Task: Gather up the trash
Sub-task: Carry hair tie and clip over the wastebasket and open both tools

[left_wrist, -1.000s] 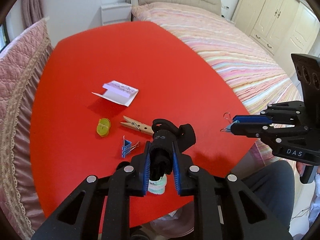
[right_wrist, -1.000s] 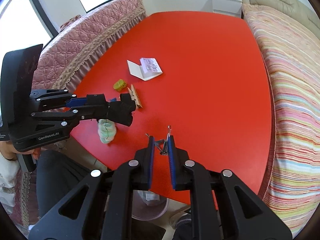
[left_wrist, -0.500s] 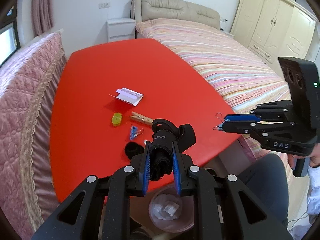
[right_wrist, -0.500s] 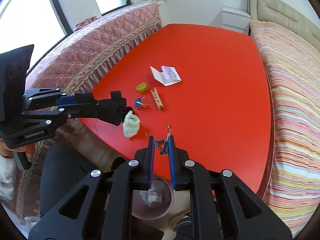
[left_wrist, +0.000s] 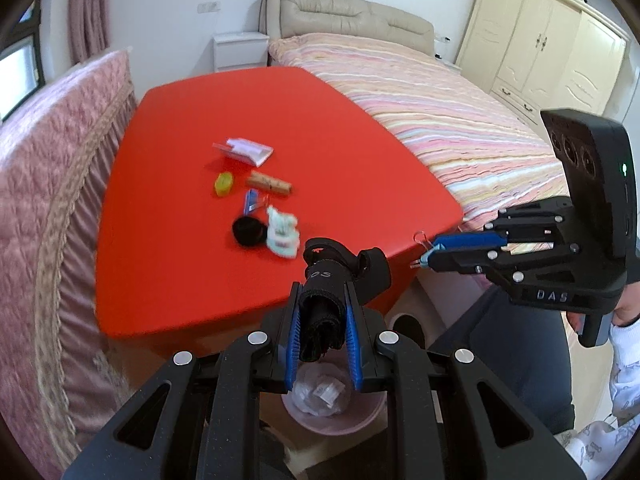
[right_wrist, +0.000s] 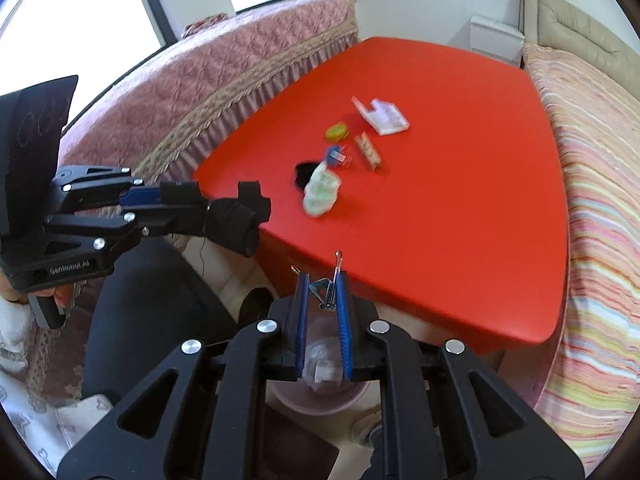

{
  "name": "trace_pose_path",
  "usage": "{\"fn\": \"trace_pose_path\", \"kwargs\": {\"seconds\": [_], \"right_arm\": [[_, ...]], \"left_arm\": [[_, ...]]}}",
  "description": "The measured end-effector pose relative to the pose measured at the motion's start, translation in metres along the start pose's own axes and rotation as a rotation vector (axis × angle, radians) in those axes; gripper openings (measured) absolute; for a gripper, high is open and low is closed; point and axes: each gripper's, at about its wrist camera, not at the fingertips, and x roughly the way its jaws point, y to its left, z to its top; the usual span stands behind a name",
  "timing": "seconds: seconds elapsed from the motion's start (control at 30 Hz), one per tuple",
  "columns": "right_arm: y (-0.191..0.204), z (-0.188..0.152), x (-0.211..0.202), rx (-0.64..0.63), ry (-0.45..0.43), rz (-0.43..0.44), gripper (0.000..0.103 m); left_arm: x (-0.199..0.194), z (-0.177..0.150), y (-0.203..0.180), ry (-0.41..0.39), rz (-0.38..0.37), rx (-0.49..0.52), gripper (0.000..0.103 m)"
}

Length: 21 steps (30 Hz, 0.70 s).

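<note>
My left gripper (left_wrist: 322, 320) is shut on a black fabric strap (left_wrist: 328, 292), held off the near edge of the red table (left_wrist: 180, 272) and above a pink bin (left_wrist: 332, 412). My right gripper (right_wrist: 322, 300) is shut on a binder clip (right_wrist: 326, 292), also off the table edge over the same bin (right_wrist: 320, 396). On the table lie a pale green wad (left_wrist: 283, 232), a black ring (left_wrist: 248, 231), a blue binder clip (left_wrist: 253, 200), a wooden clothespin (left_wrist: 270, 184), a yellow-green disc (left_wrist: 224, 183) and a white paper packet (left_wrist: 248, 151).
A pink quilted sofa (left_wrist: 44, 184) runs along the table's left side. A bed with a striped cover (left_wrist: 440, 108) lies to the right. The person's dark-trousered legs (right_wrist: 136, 312) are beside the bin. The bin holds crumpled clear plastic and paper.
Both grippers have pulled back and up from the table with their loads and now hang over the bin. The pale green wad stays on the table.
</note>
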Motion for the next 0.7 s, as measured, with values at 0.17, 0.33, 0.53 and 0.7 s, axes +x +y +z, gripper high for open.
{"fn": "trace_pose_path", "kwargs": {"seconds": [0.17,0.33,0.53,0.7], "right_arm": [[0.008,-0.020,0.017,0.005,0.055,0.028,0.013],[0.015,-0.030,0.029,0.003,0.083,0.062,0.013],[0.017,-0.032,0.040,0.010,0.103,0.083,0.059],[0.010,-0.031,0.028,0.048,0.067,0.059,0.091]], "left_arm": [[0.000,-0.019,0.007,0.021,0.010,-0.026,0.019],[-0.003,-0.029,0.011,0.031,0.014,-0.038,0.019],[-0.004,-0.032,0.009,0.032,0.012,-0.037,0.019],[-0.001,-0.034,0.003,0.046,-0.003,-0.024,0.019]]}}
